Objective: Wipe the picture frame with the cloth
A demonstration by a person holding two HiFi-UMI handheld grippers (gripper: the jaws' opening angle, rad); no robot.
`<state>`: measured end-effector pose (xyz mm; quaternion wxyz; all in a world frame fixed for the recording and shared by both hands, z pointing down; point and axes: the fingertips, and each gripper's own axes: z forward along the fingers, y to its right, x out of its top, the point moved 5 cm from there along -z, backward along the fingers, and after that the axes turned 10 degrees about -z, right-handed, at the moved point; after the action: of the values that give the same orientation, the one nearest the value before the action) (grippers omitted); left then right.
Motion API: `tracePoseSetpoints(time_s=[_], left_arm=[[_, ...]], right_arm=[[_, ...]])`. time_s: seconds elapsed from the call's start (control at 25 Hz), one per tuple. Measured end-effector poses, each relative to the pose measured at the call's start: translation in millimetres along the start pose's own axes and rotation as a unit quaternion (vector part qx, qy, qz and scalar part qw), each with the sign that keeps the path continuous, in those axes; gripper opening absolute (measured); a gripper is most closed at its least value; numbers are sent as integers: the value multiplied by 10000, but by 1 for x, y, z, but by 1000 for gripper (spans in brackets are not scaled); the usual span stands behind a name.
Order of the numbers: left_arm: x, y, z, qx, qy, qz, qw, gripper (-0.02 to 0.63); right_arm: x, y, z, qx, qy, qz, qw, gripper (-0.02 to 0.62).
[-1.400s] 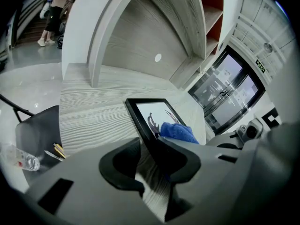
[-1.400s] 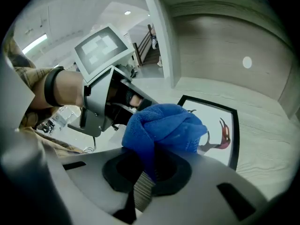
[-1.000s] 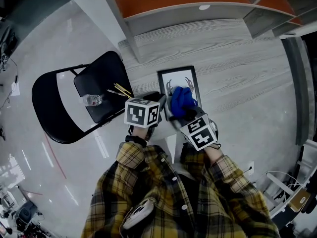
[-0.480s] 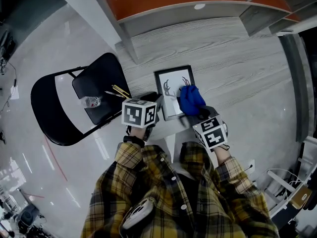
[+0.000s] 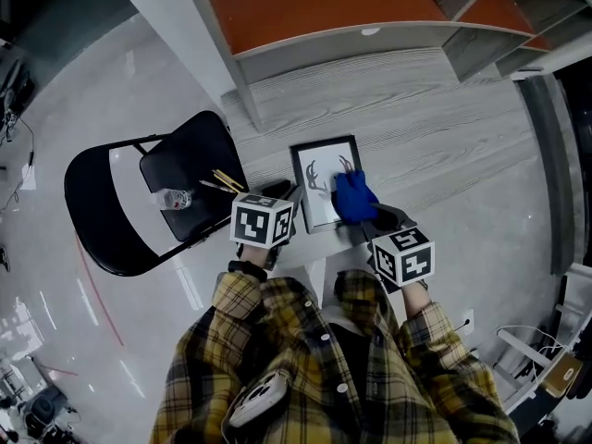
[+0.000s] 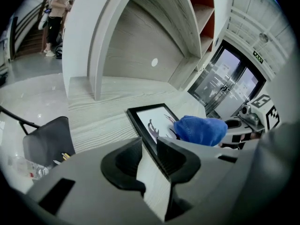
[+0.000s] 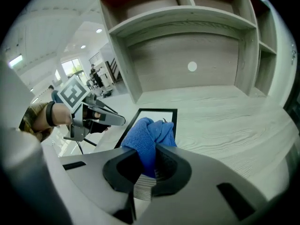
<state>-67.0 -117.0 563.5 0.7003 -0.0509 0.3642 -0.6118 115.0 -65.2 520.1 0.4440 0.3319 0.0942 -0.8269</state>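
Note:
A black picture frame (image 5: 319, 166) with an antler drawing lies flat on the pale wooden desk (image 5: 435, 128). A bunched blue cloth (image 5: 353, 197) rests on the frame's near right part, and my right gripper (image 5: 368, 215) is shut on it. In the right gripper view the cloth (image 7: 147, 135) bulges out of the jaws over the frame (image 7: 159, 112). My left gripper (image 5: 289, 192) sits at the frame's near left edge. In the left gripper view that edge (image 6: 140, 123) runs into the narrow gap of the gripper (image 6: 150, 153), and the cloth (image 6: 201, 129) shows at the right.
A black folding chair (image 5: 97, 206) stands left of the desk, with a small bottle (image 5: 173, 198) and yellow sticks (image 5: 227, 179) on its seat. A shelf unit (image 7: 187, 18) rises behind the desk. A white post (image 5: 199, 35) stands at the desk's far left.
My right gripper has dragged the blue cloth from the frame's middle toward its right edge, then slightly nearer to me. The left gripper has stayed at the frame's left edge.

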Motion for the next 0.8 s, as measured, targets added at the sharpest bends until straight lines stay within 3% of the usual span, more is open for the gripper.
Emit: tracePoseSetpoints(time_s=[0.16,0.36,0.6,0.8], left_arm=[[19,14,-23,-190,307,179,9992,98],[42,50,-59,-789,692,346,9939,38],[71,99,-104,-1357,1342,740,9788,8],[82,136,-140,-1475,2016,1146,9615,6]], right_arm=[[25,2,-22,-52,485,91,9988,34],[65,1,-63,-81,1260,195,9918,34],[112,-4,-116,-113,2292,169,9732,34],[128,-9,-147,-93,2878,25,9576,34]])
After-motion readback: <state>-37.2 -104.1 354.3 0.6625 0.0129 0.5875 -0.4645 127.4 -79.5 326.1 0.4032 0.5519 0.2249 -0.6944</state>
